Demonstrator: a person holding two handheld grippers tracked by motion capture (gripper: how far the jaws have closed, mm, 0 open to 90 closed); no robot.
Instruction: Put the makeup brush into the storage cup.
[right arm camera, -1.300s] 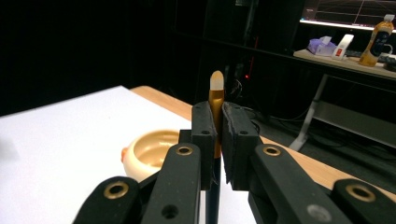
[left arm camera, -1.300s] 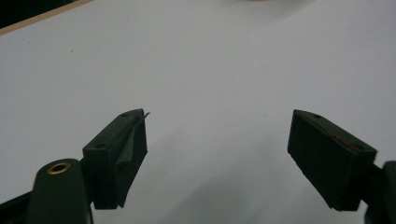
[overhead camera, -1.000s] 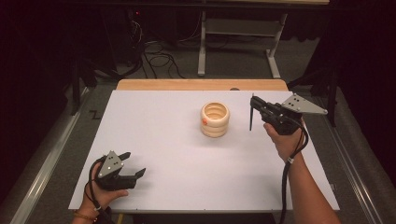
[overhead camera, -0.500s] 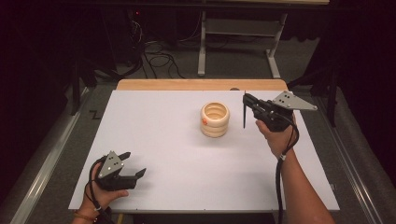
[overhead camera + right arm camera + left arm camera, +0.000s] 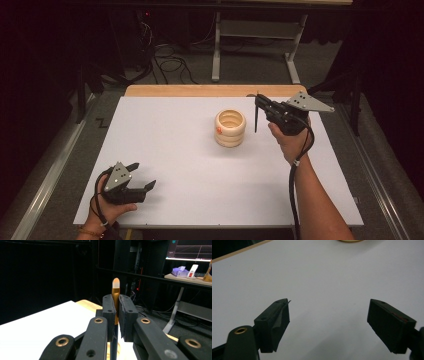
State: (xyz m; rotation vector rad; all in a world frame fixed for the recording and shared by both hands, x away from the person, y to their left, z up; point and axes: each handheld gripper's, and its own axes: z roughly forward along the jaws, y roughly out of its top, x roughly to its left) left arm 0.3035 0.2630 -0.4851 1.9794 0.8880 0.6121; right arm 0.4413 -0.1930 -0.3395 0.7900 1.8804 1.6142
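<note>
Beside the ring stack (image 5: 230,128), the right gripper (image 5: 257,114) clamps a thin, light, stiff pen (image 5: 115,300) upright near its top end; the left gripper (image 5: 142,177) rests released.

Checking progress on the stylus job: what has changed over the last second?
The right tool, shut on the thin stylus, has shifted left, closer to the stack of rings. The left tool stays open at the table's near corner; the rings have not moved.
</note>
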